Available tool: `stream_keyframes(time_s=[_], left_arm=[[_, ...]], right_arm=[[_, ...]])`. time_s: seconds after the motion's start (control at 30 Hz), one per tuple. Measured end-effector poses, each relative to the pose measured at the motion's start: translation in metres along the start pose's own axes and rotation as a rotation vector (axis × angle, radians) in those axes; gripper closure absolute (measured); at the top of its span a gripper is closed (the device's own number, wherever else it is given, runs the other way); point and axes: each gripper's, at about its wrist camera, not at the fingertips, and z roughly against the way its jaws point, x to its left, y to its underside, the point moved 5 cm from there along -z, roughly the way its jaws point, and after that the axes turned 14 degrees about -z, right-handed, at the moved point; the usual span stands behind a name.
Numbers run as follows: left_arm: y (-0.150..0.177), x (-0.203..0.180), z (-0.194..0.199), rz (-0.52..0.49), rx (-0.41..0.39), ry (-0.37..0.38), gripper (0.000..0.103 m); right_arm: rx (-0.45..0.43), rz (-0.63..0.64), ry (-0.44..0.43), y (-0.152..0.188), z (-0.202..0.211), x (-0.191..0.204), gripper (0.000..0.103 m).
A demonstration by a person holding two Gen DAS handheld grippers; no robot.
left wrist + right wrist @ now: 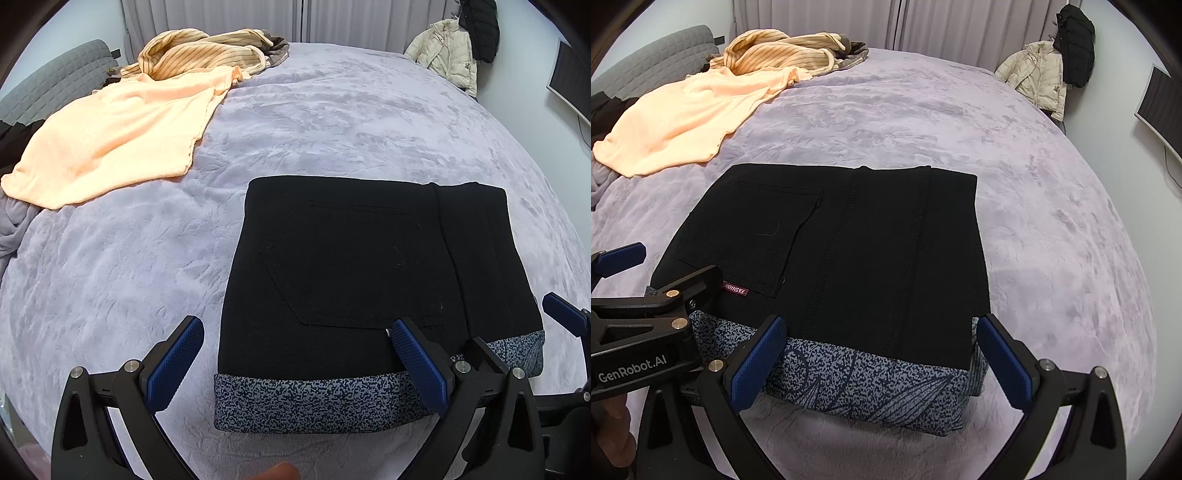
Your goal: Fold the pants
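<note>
Black pants (351, 277) lie folded into a flat rectangle on the lavender plush bed cover (110, 277). A back pocket faces up, and a speckled blue-grey band runs along the near edge. My left gripper (299, 360) hovers open at the near left corner, its right finger over the band. In the right wrist view the pants (849, 251) show a small red label by the pocket. My right gripper (881, 362) is open and straddles the near right part of the band. Neither gripper holds any cloth.
A peach towel (122, 140) and a striped yellow garment (199, 51) lie at the far left of the bed, beside a grey quilted headboard (55, 81). A cream jacket (447, 51) and a black one hang at the far right. A dark screen (1160, 107) is on the right wall.
</note>
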Motion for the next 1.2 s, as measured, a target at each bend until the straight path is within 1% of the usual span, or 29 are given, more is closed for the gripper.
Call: stream_keyframes(time_s=[1.0,1.2], left_arm=[[0.0026,-0.0011,0.0022,0.001,0.002,-0.005,0.001],[0.0009,0.0004,0.0043,0.003,-0.014,-0.013,0.001]], right_arm=[[-0.002,-0.019,-0.005,0.0041,0.0065,-0.0011,0.001],[-0.002,-0.019,-0.007,0.0048,0.0073,-0.0008,0.001]])
